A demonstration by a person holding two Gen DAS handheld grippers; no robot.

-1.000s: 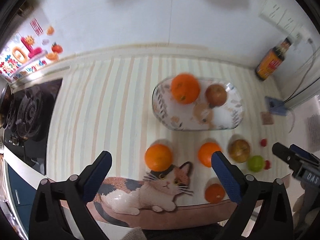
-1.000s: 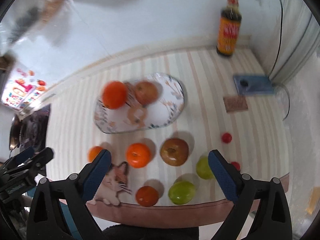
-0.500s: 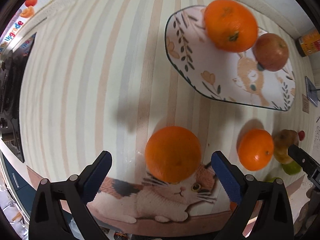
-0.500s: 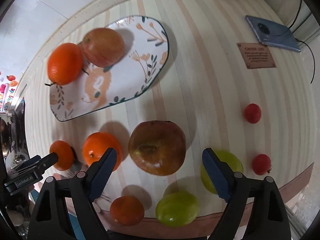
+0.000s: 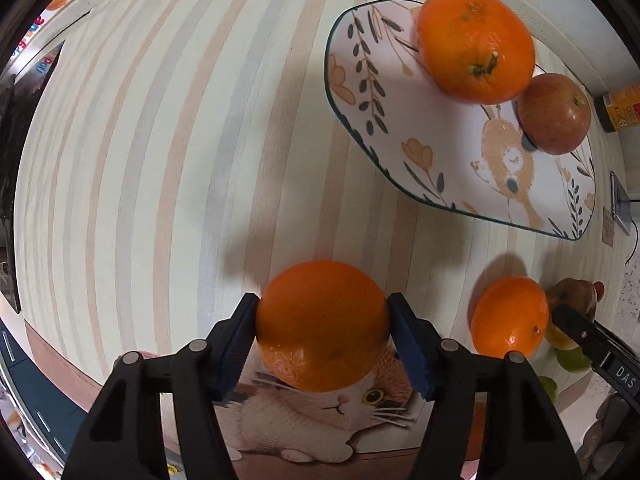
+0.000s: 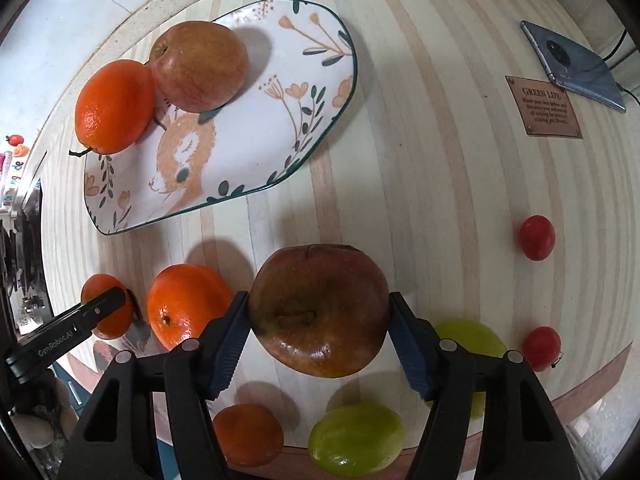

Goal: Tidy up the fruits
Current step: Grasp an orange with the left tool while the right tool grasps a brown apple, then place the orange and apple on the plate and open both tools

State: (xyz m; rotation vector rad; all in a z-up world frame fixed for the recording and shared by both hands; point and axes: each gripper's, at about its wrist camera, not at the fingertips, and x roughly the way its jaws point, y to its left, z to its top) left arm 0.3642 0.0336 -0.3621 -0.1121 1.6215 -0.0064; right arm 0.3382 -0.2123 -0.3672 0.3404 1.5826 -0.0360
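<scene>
Plate (image 6: 256, 128) sits on striped mat (image 6: 420, 184), holding orange (image 6: 114, 106) and apple (image 6: 198, 66) touching at its far end. In front of plate: second apple (image 6: 318, 308) between right gripper (image 6: 316, 344) fingers, another orange (image 6: 182, 306) just left of it. Left gripper (image 5: 322, 344) fingers flank an orange (image 5: 322, 324). Phone (image 6: 572, 66) and a tag (image 6: 544, 106) far right.

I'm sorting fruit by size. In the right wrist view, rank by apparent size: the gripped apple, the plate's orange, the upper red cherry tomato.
1. Gripped apple, though nearness to the camera inflates it.
2. Plate's orange.
3. Upper red cherry tomato, clearly smallest.
</scene>
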